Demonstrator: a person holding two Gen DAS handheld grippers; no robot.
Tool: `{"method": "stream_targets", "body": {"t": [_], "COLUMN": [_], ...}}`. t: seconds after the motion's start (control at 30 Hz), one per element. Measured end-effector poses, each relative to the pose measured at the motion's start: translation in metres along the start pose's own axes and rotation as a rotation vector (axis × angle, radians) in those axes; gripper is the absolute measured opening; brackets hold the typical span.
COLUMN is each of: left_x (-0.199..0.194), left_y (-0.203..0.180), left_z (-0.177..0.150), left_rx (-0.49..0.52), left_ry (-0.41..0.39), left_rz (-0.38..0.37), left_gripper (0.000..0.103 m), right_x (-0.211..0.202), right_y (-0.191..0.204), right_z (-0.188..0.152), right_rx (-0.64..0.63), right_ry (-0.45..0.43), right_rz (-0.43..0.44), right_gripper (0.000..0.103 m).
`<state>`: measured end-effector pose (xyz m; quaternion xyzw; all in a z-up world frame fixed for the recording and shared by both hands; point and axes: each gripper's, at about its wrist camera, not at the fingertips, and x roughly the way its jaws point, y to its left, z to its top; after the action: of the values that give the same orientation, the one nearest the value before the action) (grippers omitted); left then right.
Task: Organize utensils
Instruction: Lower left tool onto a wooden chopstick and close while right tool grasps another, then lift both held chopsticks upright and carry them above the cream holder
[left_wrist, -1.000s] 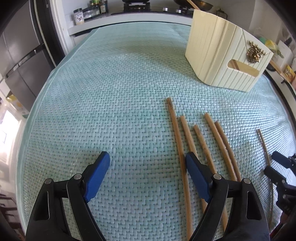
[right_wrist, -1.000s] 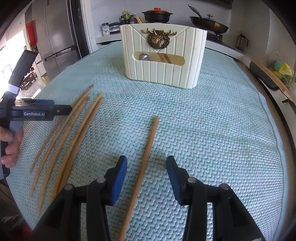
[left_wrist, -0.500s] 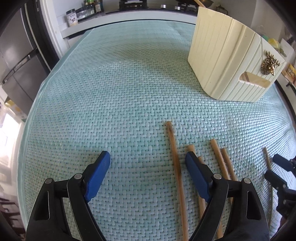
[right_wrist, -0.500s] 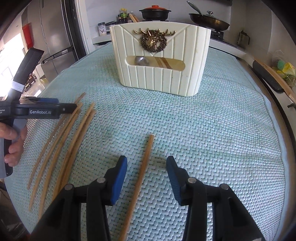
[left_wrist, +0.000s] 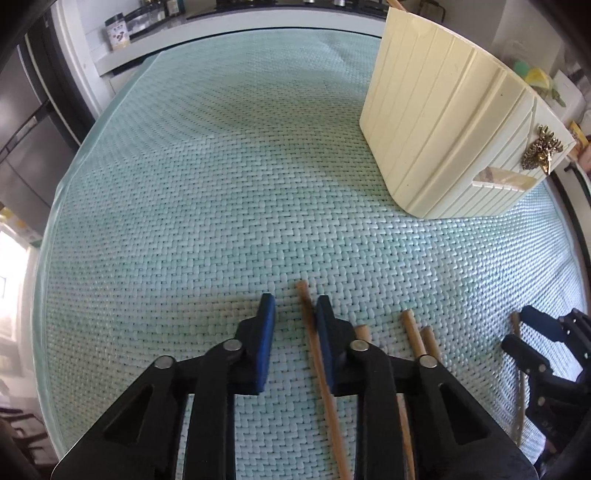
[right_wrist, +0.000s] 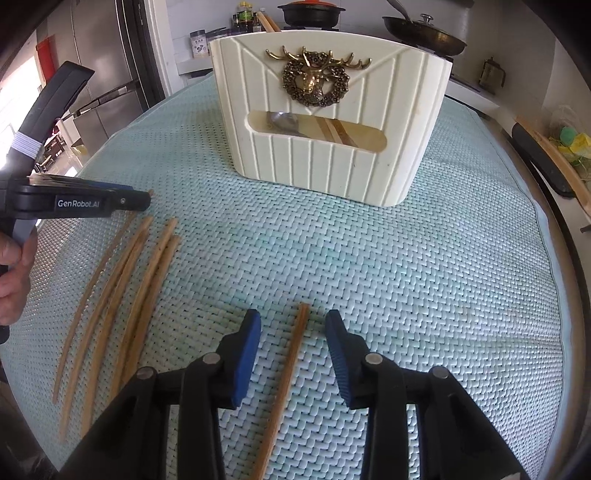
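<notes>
The cream utensil holder (right_wrist: 332, 125) with the brass deer emblem stands upright on the woven mint mat (right_wrist: 443, 277) covering the counter. In front of the holder, the right gripper (right_wrist: 291, 332) has its fingers spread either side of a single chopstick (right_wrist: 284, 380), not touching it. Further left of the holder, the left gripper (left_wrist: 291, 314) has fingers partly spread around the leftmost chopstick (left_wrist: 317, 350) of a loose row of chopsticks (right_wrist: 122, 291).
</notes>
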<state>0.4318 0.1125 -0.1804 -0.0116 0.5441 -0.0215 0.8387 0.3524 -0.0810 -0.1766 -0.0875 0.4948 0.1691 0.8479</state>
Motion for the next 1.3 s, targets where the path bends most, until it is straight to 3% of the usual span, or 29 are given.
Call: {"method": "stream_targets", "body": {"t": [0.13, 0.17, 0.23, 0.47, 0.73, 1.0, 1.3], "left_x": [-0.006, -0.007, -0.008, -0.031, -0.119, -0.194, -0.207], "left_y": [-0.014, -0.017, -0.02, -0.014, -0.018, -0.015, -0.003], "left_z": [-0.017, -0.02, -0.023, -0.033, -0.045, -0.066, -0.059], "left_rx": [0.039, 0.051, 0.051, -0.002, 0.007, 0.029, 0.016], "left_ry": [-0.019, -0.025, -0.033, -0.093, -0.257, -0.41, -0.462], "left_rz": [0.01, 0.016, 0.011, -0.029, -0.092, -0.147, -0.181], "left_gripper": [0.015, 0.008, 0.006, 0.004, 0.003, 0.003, 0.003], "right_x": [0.003, 0.003, 0.004, -0.015, -0.077, -0.143, -0.184], "right_y": [0.001, 0.0, -0.002, -0.022, -0.025, -0.033, -0.022], "right_z": [0.003, 0.003, 0.004, 0.005, 0.014, 0.002, -0.001], "right_rx": [-0.003, -0.003, 0.002, 0.086, 0.086, 0.052, 0.013], "right_ry": [0.006, 0.006, 0.005, -0.053, -0.183, -0.311, -0.397], "right_rz": [-0.018, -0.019, -0.017, 0.072, 0.146, 0.205, 0.216], "right_gripper": [0.02, 0.013, 0.009, 0.006, 0.006, 0.006, 0.006]}}
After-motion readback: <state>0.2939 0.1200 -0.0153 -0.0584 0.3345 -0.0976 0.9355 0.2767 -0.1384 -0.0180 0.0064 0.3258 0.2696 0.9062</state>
